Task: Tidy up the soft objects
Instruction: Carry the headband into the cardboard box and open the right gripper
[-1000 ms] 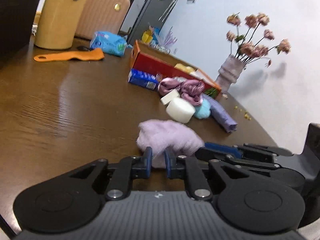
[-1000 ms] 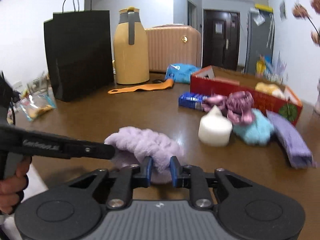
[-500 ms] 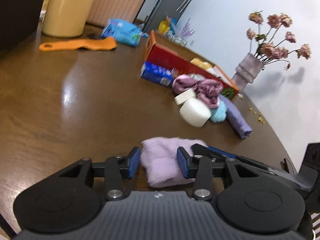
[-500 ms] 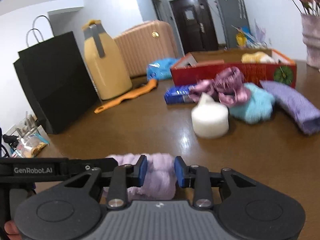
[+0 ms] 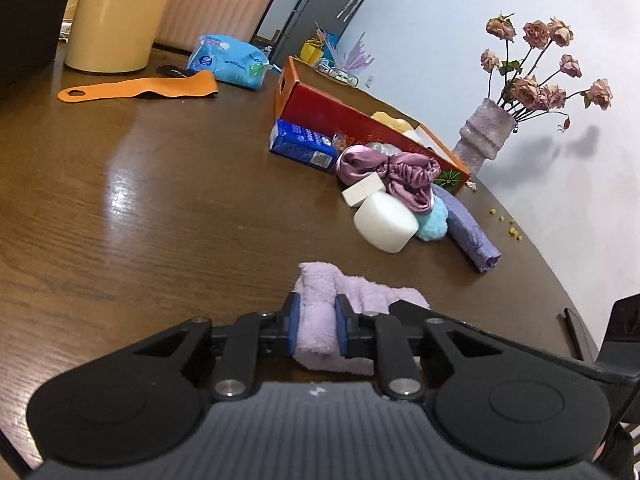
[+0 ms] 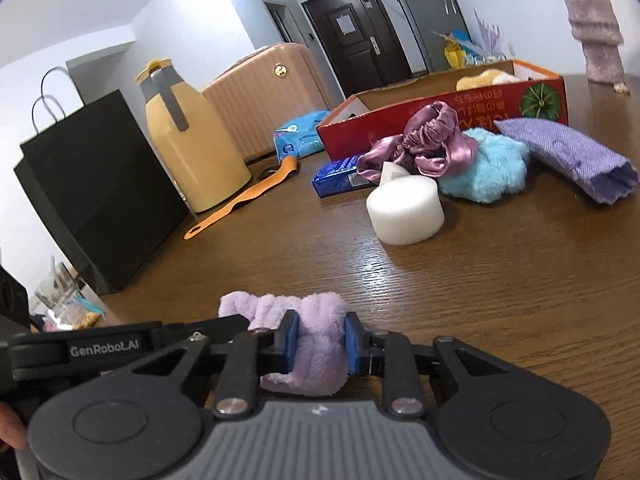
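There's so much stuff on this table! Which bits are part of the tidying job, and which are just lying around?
Part of the job:
lilac fluffy cloth, gripped by left gripper and right gripper
white sponge
blue fluffy ball
pink satin scrunchie
purple pouch
red box

Just lying about:
yellow jug
black bag
orange strap
vase

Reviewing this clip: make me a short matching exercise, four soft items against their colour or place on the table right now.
Items:
1. fluffy towel
2. foam cylinder
3. plush ball
4. satin scrunchies

Descriptions:
A. white, standing alone nearest the claws
B. shiny mauve, heaped against the red box
C. lilac, gripped by both the left claw and right claw
D. turquoise, beside the purple cloth roll

Pairs: 1-C, 2-A, 3-D, 4-B
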Available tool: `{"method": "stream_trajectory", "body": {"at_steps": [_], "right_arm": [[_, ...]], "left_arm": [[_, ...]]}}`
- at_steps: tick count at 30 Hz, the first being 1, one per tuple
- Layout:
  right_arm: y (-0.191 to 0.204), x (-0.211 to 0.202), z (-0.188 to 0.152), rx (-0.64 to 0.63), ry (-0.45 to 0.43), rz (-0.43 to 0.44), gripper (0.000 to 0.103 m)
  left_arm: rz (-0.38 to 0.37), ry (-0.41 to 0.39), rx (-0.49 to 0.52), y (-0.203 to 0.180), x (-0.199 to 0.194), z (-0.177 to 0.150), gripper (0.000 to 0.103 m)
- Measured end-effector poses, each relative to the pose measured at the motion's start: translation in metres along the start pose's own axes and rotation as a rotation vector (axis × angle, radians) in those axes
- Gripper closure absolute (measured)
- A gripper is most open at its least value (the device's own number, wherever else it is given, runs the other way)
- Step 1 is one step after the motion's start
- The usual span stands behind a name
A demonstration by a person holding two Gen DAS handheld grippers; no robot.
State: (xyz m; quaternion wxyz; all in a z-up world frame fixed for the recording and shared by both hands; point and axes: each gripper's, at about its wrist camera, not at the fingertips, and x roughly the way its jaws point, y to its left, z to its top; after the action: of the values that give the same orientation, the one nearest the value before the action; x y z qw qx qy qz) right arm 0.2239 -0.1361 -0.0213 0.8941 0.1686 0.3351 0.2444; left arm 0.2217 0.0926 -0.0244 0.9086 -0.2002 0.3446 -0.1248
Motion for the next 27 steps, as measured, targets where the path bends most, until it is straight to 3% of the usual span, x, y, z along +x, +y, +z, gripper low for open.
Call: {"method": "stream_trajectory", "body": {"at_steps": [3,6,10,13,16,19,23,27], "right_arm": [[0.001,-0.012,0.018,-0.013,-0.044,0.014,0.083],[-0.002,-0.022,0.057,-0.043,-0.114,0.031,0.083],[-0.016,-0.012,0.137,-0.102,-0.190,0.015,0.083],[-0.038,0.021,0.205,-0.073,-0.171,0.012,0.083],[-0.062,0.074,0.259,-0.028,-0.100,-0.007,0.083],[-0.085,0.138,0.291,0.042,-0.003,-0.031,0.083],[-0.115,0.214,0.300,0.141,0.103,-0.073,0.083],[-0.124,0.253,0.292,0.150,0.143,-0.124,0.083]], "left_arm": [[-0.036,-0.026,0.027,-0.011,-0.002,0.018,0.086],[-0.086,-0.078,0.095,-0.029,0.003,0.055,0.086],[-0.141,-0.124,0.181,-0.059,0.038,0.135,0.086],[-0.135,-0.105,0.203,-0.070,0.085,0.202,0.086],[-0.077,-0.033,0.185,-0.066,0.144,0.252,0.086],[0.031,0.004,0.222,-0.061,0.197,0.274,0.086],[0.168,0.082,0.296,-0.050,0.261,0.280,0.084],[0.217,0.106,0.336,-0.039,0.291,0.279,0.082]]}}
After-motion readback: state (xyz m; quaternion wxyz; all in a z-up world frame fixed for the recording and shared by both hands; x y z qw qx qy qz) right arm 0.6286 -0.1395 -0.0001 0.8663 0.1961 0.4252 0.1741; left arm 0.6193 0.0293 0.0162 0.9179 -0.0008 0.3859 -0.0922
